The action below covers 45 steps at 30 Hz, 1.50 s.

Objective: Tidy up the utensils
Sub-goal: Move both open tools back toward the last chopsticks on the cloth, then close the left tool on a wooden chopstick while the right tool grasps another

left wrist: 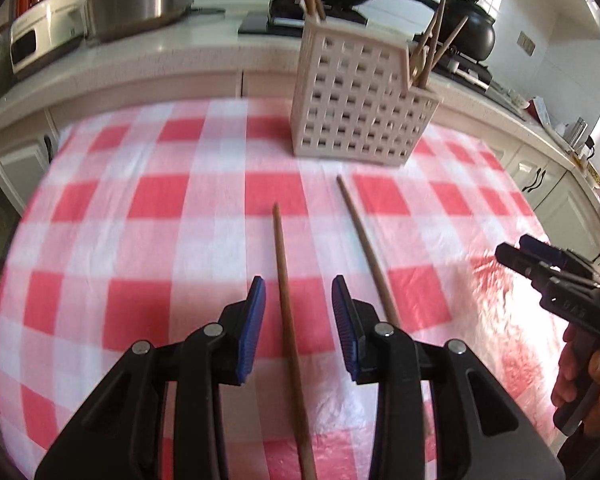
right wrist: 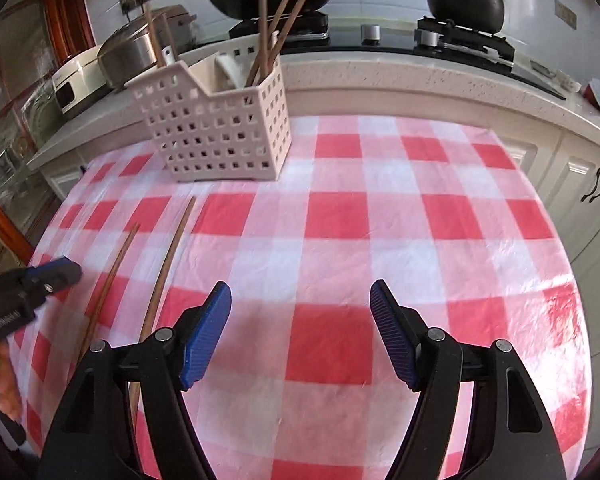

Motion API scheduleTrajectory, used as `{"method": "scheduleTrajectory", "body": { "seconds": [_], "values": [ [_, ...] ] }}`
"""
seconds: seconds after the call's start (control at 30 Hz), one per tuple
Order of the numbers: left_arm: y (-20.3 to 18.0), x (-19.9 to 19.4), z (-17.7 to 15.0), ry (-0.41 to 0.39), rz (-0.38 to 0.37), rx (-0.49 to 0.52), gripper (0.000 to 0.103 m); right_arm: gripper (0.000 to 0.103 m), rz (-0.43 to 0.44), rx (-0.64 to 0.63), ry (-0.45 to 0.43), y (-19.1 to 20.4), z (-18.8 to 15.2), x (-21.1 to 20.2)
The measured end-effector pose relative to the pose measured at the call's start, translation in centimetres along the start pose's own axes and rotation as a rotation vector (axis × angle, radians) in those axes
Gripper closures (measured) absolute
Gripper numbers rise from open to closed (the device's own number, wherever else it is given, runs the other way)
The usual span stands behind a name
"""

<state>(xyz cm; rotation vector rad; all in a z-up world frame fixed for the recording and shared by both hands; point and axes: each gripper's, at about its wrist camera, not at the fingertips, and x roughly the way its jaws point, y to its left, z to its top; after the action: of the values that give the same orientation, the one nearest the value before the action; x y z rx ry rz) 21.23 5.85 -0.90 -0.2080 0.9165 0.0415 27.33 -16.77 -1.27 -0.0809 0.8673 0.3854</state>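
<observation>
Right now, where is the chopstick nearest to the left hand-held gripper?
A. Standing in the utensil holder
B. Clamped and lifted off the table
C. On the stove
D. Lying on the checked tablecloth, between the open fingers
D: the chopstick lies flat on the checked tablecloth, between the open, untouching fingers of the left hand-held gripper.

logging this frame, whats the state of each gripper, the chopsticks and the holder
left gripper: open, straddling a chopstick, not gripping
right gripper: open, empty
two loose chopsticks: lying flat on the tablecloth
utensil holder: upright, already holding several chopsticks
</observation>
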Motion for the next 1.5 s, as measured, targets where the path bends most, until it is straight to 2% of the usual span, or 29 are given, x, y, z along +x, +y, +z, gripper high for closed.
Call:
{"method": "scheduleTrajectory", "body": {
  "seconds": [0.1,0.3,0.43,0.57,0.67,0.73,1.0,1.1,1.37,1.5],
  "values": [
    [0.1,0.7,-0.5,0.013,0.006,0.004,0.07,0.032,0.018,-0.025,-0.002,1.0,-0.1,-0.1],
    [-0.7,1.9,-0.8,0.039,0.051,0.044,0.071,0.032,0.04,-0.053,0.011,2.4,-0.5,0.2],
    [-0.9,2.8,-1.0,0.057,0.075,0.055,0.077,0.032,0.047,-0.072,0.023,3.2,-0.7,0.7],
    [-1.0,3.4,-1.2,0.069,0.092,0.069,0.078,0.032,0.05,-0.078,0.034,3.7,-0.8,1.1],
    [-1.1,3.5,-1.4,0.065,0.113,0.087,0.085,0.032,0.048,-0.082,0.036,3.9,-0.8,1.3],
    [-1.0,3.4,-1.4,0.064,0.115,0.091,0.095,0.032,0.046,-0.081,0.038,3.9,-0.8,1.4],
    [0.4,3.5,-1.0,0.049,0.102,0.047,0.096,0.032,0.053,-0.094,0.03,6.0,-0.7,2.3],
    [1.1,3.4,-0.8,0.046,0.089,0.026,0.096,0.041,0.047,-0.114,0.037,7.4,-0.5,3.0],
    [2.8,3.3,-0.6,0.038,0.061,-0.006,0.096,0.047,0.045,-0.16,0.062,10.5,0.0,5.2],
    [3.4,3.3,-0.5,0.034,0.06,-0.018,0.096,0.058,0.033,-0.163,0.08,11.0,0.1,6.3]
  ]
}}
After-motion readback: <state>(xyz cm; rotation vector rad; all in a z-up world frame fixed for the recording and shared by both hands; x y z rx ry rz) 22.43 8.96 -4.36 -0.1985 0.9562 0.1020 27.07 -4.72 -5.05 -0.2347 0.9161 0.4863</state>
